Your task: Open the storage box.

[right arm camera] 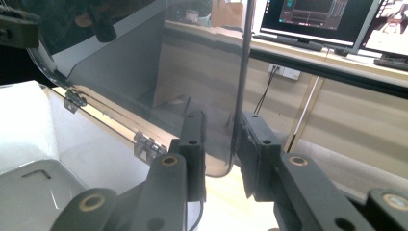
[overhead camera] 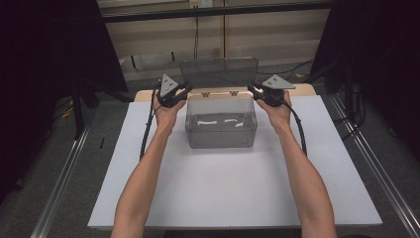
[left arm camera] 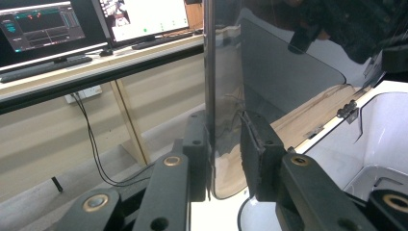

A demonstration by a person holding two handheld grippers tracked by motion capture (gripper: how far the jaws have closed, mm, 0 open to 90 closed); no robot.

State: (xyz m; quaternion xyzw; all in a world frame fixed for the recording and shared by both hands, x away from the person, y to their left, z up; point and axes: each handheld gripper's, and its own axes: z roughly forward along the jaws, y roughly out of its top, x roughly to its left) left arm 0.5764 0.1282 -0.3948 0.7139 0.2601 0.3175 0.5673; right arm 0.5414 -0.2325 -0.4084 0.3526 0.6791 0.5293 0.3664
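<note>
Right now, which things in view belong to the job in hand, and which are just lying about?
In the job: box; its upright hinged lid; left gripper and right gripper, one at each lid side edge.
Lying about: monitors; keyboard; white mat.

You have a clear, grey-tinted plastic box (overhead camera: 221,121) standing upright on the white counter (overhead camera: 233,188), towards its far edge and about midway across. Its hinged lid (overhead camera: 219,72) is open and stands nearly upright behind the box, joined by two small hinges along the back rim. The lid is see-through with rounded corners.
</note>
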